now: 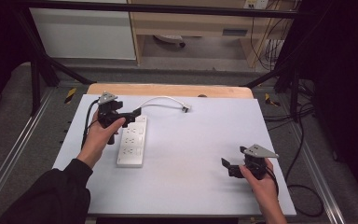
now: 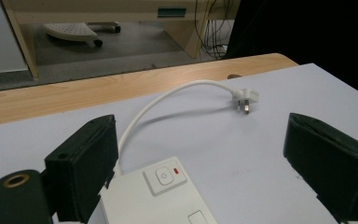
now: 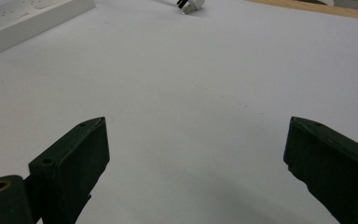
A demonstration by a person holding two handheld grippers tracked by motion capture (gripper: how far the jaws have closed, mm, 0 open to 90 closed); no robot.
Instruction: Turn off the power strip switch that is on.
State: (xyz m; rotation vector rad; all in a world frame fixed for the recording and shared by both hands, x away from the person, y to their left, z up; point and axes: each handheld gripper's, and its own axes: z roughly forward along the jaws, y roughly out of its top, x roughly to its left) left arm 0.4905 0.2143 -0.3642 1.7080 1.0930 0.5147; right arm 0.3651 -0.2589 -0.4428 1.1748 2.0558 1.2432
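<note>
Power strip (image 1: 133, 140): white, lies flat near the left edge of the counter (image 1: 205, 154), long axis running toward the far edge; switch end (image 2: 167, 176) farthest from the person.
Left gripper (image 1: 121, 116): over the strip's far end, fingers (image 2: 81, 163) apart, one beside the strip's corner, nothing between them.
Right gripper (image 1: 230, 167): near the right front corner, fingers (image 3: 70, 163) apart over bare counter.
Handling (judged): rigid plastic shell, light, smooth and likely to slide; best held across its narrow width on the two long sides.
Cord (image 1: 161, 99): springy, arches from the far end to the plug (image 1: 185, 108) near the far edge; it will trail and tug if the strip is moved.
Containers: none.
</note>
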